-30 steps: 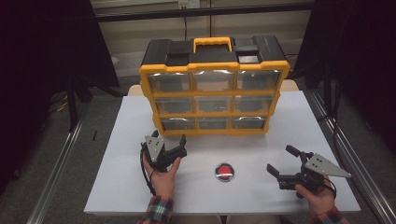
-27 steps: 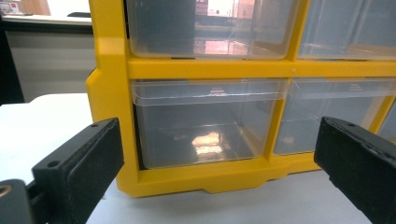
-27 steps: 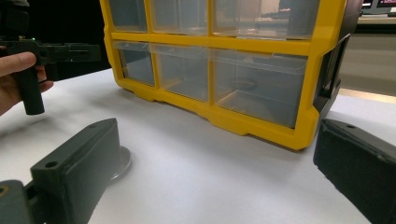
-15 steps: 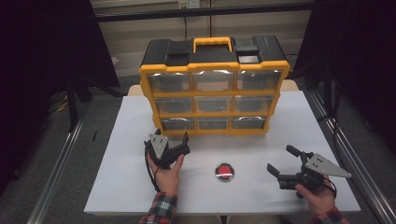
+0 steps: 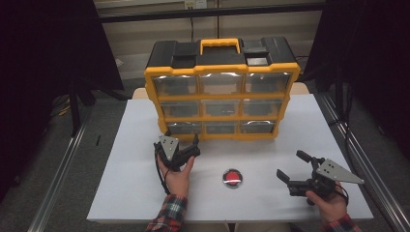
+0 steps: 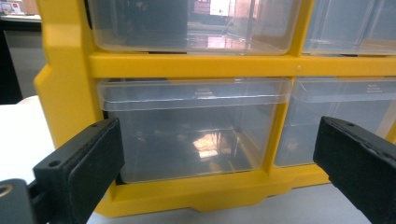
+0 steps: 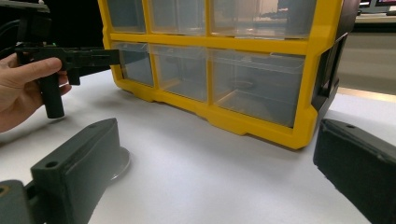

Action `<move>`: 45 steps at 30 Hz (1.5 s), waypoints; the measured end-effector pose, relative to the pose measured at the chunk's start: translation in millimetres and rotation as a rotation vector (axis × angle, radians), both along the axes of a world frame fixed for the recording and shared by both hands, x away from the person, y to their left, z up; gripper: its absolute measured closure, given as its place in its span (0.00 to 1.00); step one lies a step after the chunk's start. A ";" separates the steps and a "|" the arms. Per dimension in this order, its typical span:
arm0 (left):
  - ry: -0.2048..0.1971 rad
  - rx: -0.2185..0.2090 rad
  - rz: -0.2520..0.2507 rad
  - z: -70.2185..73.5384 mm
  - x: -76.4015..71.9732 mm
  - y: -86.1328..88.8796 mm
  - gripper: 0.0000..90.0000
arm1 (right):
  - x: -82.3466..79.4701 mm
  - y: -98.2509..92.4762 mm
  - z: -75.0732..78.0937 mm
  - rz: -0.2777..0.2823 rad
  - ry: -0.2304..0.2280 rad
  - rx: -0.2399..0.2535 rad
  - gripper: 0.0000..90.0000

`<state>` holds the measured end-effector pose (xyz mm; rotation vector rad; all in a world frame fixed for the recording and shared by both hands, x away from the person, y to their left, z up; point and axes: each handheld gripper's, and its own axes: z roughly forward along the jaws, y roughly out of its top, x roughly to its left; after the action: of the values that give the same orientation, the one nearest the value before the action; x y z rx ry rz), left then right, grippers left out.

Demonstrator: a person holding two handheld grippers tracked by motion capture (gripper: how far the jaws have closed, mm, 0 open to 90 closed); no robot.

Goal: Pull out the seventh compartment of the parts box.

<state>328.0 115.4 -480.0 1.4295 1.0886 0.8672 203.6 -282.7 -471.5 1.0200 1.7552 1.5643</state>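
The left gripper (image 5: pixel 181 144) is held just in front of the bottom-left drawer (image 6: pixel 187 128) of the yellow organiser (image 5: pixel 220 104), its two black jaws spread wide with nothing between them. In the left gripper view the jaws stand at either side of that clear drawer, the left jaw over the yellow frame's corner and the right jaw in front of the neighbouring bottom-middle drawer (image 6: pixel 341 116); whether either jaw touches the plastic cannot be told. The person's left hand (image 5: pixel 178 174) grips it from below, and a plaid sleeve (image 5: pixel 167 217) shows at the wrist.

The right gripper (image 5: pixel 295 169) hovers well apart from the organiser, near the table's front right corner (its grey three-cornered plate points toward the right edge). Its jaws too are wide apart and hold nothing. The right hand (image 5: pixel 326 203) holds it from underneath.

Between the two grippers, on the white table (image 5: pixel 121 159), lies a small round red button (image 5: pixel 232 178) with a metal rim, nearer the front edge than the organiser.

The organiser stands upright toward the back of the table, three rows of clear drawers all pushed in, with a black top and a yellow carry handle (image 5: pixel 220 45).
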 end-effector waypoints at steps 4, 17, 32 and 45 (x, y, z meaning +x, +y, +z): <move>0.001 0.001 0.005 -0.2 3.1 -1.2 0.02 | 0.0 -0.1 -0.1 -0.002 0.001 0.001 0.01; 0.006 -0.016 0.027 -2.2 13.9 -3.3 0.03 | 0.6 -0.5 -0.3 -0.005 -0.003 0.000 0.01; -0.014 0.021 0.028 -1.1 16.0 -3.8 0.03 | -0.3 -1.3 -0.1 0.000 0.001 0.002 0.01; -0.066 0.183 0.025 0.4 16.1 -2.2 0.05 | -0.3 -1.1 0.1 0.003 0.001 0.001 0.01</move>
<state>344.1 113.2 -479.6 1.5290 0.9993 1.0470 203.3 -283.9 -471.5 1.0201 1.7572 1.5669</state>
